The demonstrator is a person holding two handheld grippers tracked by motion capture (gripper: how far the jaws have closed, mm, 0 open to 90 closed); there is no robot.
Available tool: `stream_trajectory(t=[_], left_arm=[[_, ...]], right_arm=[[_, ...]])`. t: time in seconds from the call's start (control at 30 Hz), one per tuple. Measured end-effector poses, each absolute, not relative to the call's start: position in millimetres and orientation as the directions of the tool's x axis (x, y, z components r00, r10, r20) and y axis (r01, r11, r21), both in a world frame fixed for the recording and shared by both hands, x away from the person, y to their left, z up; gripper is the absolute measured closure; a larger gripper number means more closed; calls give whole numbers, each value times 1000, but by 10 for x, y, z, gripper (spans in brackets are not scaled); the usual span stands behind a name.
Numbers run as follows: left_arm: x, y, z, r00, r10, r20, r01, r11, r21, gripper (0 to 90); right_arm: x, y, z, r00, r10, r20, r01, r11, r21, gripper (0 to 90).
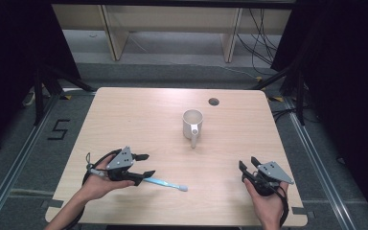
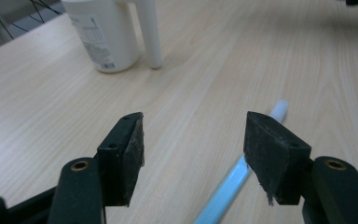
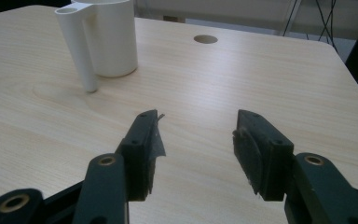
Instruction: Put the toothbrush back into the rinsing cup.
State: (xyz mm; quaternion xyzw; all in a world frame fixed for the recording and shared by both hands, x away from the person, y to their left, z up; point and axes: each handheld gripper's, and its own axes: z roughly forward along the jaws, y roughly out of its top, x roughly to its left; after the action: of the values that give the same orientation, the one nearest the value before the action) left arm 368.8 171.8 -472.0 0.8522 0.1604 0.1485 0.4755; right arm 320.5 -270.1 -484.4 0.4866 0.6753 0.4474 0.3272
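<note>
A white cup (image 1: 192,122) with a tube-like handle stands near the middle of the wooden table (image 1: 139,120); it shows at the top left of the left gripper view (image 2: 103,32) and of the right gripper view (image 3: 107,37). A light blue toothbrush (image 1: 166,184) lies flat near the front left. My left gripper (image 1: 144,165) hovers open just above its handle end; the toothbrush (image 2: 235,179) passes under the right jaw, not between the pads. My right gripper (image 1: 247,163) is open at the front right with nothing between its jaws, pointing toward the cup.
A round cable hole (image 1: 213,101) sits in the table near the far edge, right of the cup. Wooden furniture legs and cables stand on the floor beyond the table. Dark frames flank both sides.
</note>
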Motion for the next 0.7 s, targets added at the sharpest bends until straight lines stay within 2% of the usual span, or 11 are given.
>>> stream_trajectory(t=[0.1, 0.17, 0.3, 0.33, 0.5, 0.63, 0.67, 0.7], left_arm=[[3708, 1694, -4694, 915, 390, 103, 133, -532, 836, 404], [3725, 1674, -4671, 921, 376, 103, 137, -558, 818, 408], [3784, 1648, -4634, 955, 283, 90, 116, -632, 766, 417], [3790, 1627, -4639, 963, 264, 63, 125, -639, 759, 417], [3875, 1532, -4655, 985, 147, 92, 60, -785, 617, 458], [3910, 1443, -4746, 990, 129, 48, 81, -824, 560, 505], [3928, 1420, -4756, 993, 98, 58, 54, -858, 511, 514], [3928, 1420, -4756, 993, 98, 58, 54, -858, 511, 523]], right_arm=[[3200, -2707, -4834, -312, 950, -23, 362, 141, 921, 509], [3188, -2677, -4845, -306, 952, 15, 365, 103, 925, 509], [3195, -2688, -4848, -321, 947, -9, 364, 132, 922, 509], [3195, -2696, -4846, -319, 948, -20, 366, 142, 920, 508], [3205, -2657, -4860, -327, 945, 4, 379, 127, 917, 502], [3202, -2655, -4855, -330, 944, -16, 377, 147, 914, 494], [3202, -2654, -4855, -330, 944, -15, 378, 147, 914, 492], [3202, -2654, -4855, -330, 944, -15, 378, 147, 914, 492]])
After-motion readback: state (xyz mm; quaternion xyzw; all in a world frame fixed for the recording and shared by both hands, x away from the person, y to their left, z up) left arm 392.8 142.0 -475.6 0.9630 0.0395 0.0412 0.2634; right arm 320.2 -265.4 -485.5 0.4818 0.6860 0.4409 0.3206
